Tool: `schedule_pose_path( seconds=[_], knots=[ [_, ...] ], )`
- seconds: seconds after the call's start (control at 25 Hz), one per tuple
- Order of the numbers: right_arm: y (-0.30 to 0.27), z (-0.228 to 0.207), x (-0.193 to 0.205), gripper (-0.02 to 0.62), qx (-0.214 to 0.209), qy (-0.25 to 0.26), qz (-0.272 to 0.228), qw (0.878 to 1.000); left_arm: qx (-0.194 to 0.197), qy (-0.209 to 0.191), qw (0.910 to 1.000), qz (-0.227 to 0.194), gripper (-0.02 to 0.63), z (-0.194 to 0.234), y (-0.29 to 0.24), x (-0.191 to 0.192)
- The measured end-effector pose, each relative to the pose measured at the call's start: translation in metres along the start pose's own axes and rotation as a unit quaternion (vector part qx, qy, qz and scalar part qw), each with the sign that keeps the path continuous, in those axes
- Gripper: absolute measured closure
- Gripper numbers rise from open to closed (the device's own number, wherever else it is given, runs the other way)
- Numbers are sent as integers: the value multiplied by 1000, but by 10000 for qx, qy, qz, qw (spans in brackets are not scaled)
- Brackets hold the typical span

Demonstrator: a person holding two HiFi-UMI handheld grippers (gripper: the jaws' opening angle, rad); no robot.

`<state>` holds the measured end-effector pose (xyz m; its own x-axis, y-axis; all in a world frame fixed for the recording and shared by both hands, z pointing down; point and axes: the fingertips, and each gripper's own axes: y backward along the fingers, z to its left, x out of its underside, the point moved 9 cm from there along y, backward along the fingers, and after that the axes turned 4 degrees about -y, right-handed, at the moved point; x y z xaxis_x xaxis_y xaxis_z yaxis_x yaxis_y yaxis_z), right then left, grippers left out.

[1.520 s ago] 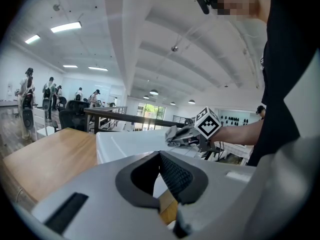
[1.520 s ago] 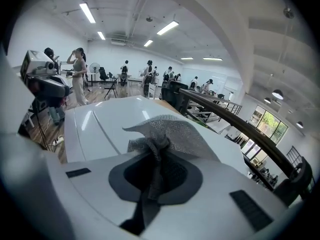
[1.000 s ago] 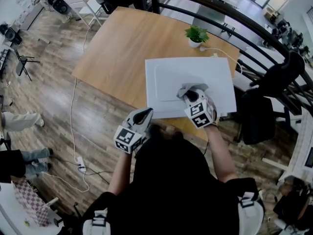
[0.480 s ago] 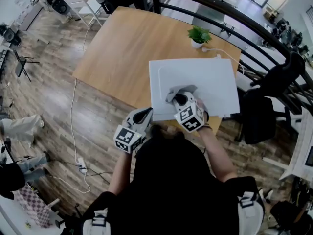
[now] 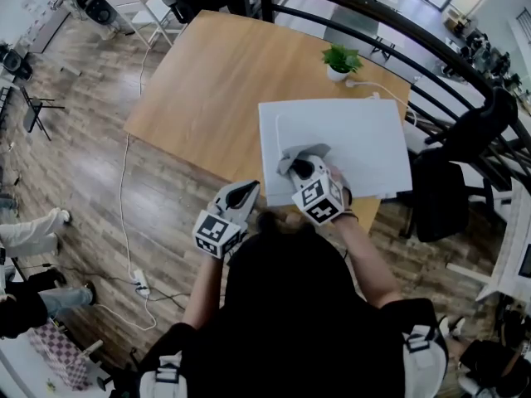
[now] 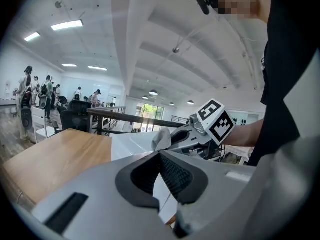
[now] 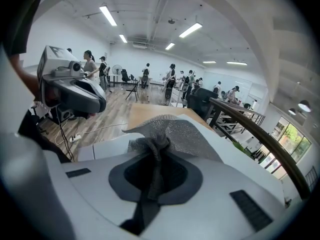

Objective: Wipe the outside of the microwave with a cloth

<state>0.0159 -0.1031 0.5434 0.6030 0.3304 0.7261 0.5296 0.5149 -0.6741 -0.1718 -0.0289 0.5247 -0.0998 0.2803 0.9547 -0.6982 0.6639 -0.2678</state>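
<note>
The white microwave (image 5: 348, 131) stands on the near right corner of a wooden table (image 5: 207, 73). My right gripper (image 5: 299, 167) is shut on a grey mesh cloth (image 5: 300, 153), which lies pressed on the near-left part of the microwave's top. In the right gripper view the cloth (image 7: 170, 130) is bunched between the jaws and fans out ahead over the white top (image 7: 100, 149). My left gripper (image 5: 246, 191) hangs shut and empty off the table's near edge, left of the microwave. The left gripper view shows its pads (image 6: 172, 176) meeting and the right gripper (image 6: 192, 134) beyond.
A small potted plant (image 5: 340, 59) and a white cable (image 5: 373, 87) sit behind the microwave. A black railing (image 5: 390, 31) curves behind the table, and a black chair (image 5: 440, 197) stands at the right. A white cord (image 5: 124, 214) trails over the wooden floor at the left.
My right gripper has slid the cloth leftward across the microwave's top, toward its near-left corner. The left gripper has stayed where it was.
</note>
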Motion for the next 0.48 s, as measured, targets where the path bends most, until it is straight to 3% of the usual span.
schedule_pose_path(
  seconds=[0.48],
  knots=[
    [-15,20,-17,580,2,140,-108,9998,271,-88,9996,-4,606,22,6,8]
  ],
)
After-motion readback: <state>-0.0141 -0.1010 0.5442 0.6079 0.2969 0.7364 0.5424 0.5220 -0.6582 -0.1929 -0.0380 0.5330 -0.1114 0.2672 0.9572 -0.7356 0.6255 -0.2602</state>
